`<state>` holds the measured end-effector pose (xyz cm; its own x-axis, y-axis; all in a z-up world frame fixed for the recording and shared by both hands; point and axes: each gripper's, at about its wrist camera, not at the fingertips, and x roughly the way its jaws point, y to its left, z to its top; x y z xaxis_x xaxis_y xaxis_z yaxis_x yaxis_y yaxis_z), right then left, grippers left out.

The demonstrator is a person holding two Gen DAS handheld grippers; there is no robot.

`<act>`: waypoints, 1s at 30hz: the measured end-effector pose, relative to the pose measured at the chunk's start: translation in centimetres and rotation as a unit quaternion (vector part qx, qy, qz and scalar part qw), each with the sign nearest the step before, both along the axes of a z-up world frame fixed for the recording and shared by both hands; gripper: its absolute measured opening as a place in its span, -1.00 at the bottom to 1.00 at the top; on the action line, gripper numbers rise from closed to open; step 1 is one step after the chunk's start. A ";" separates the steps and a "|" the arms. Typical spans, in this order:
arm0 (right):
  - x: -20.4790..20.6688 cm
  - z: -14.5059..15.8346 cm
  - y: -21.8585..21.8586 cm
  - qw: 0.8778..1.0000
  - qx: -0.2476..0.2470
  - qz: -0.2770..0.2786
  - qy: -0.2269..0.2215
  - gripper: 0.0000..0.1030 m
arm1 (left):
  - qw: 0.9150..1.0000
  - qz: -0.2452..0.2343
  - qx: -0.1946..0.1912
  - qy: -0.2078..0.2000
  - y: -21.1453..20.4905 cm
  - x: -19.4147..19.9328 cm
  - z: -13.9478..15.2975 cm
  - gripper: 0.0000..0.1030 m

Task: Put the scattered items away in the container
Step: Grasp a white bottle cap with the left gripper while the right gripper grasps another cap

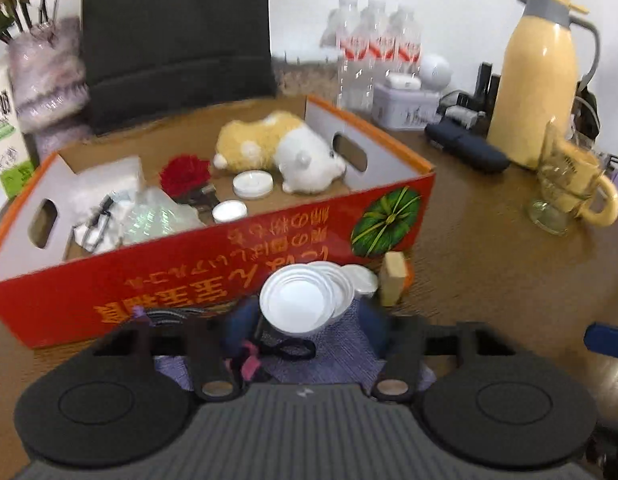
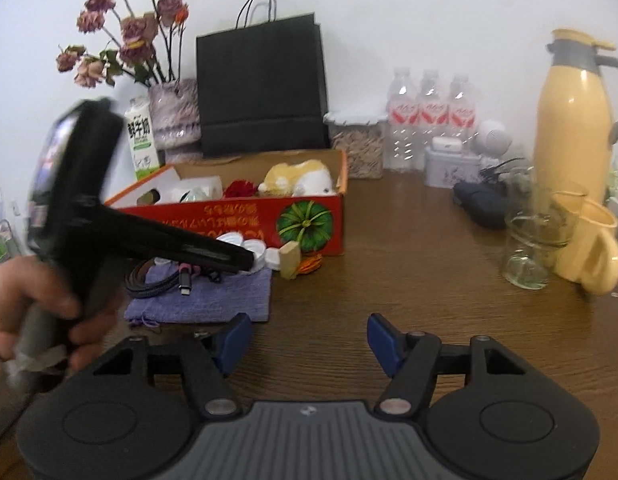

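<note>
The red cardboard box [image 1: 213, 256] [image 2: 229, 212] holds a plush toy [image 1: 281, 152], a red flower [image 1: 185, 174], white tealights and clear plastic. In front of it lie white lids [image 1: 297, 304] [image 2: 255, 248], a wooden block [image 1: 393, 280] [image 2: 290, 258], a purple cloth pouch [image 2: 213, 296] and a cable [image 2: 169, 280]. My left gripper [image 1: 309, 320] [image 2: 245, 258], held by a person's hand [image 2: 29, 304], reaches over the pouch. Its blurred blue fingers [image 1: 245, 328] sit tight against a stack of the lids. My right gripper [image 2: 309, 340] hovers open over bare table, nearer than the pouch, with nothing between its pads.
A yellow thermos [image 2: 573, 120], a glass [image 2: 533, 248] and a yellow mug [image 2: 593, 252] stand at the right. Water bottles [image 2: 429, 120], a tin [image 2: 449, 168], a dark case [image 2: 481, 204], a black bag [image 2: 261, 84], a vase and a milk carton line the back.
</note>
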<state>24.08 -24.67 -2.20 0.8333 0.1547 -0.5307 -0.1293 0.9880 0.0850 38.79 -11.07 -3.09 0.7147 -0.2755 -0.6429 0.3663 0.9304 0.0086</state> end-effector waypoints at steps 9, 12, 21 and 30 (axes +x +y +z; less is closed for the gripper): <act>4.3 -0.8 4.5 0.998 -0.018 0.067 -0.003 0.12 | 0.995 0.023 -0.091 -0.021 6.4 -4.8 2.7 -0.21; 6.6 -0.6 6.4 0.996 -0.021 0.084 -0.007 0.08 | 0.995 0.045 -0.082 -0.028 8.5 -6.3 2.6 -0.21; 14.2 -2.3 8.4 0.998 -0.008 0.045 0.037 -0.23 | 0.993 0.076 -0.090 -0.018 10.9 -6.3 1.6 -0.21; 10.6 0.2 7.2 1.000 0.006 0.021 0.009 -0.24 | 0.993 0.082 -0.085 -0.026 11.0 -7.3 1.9 -0.21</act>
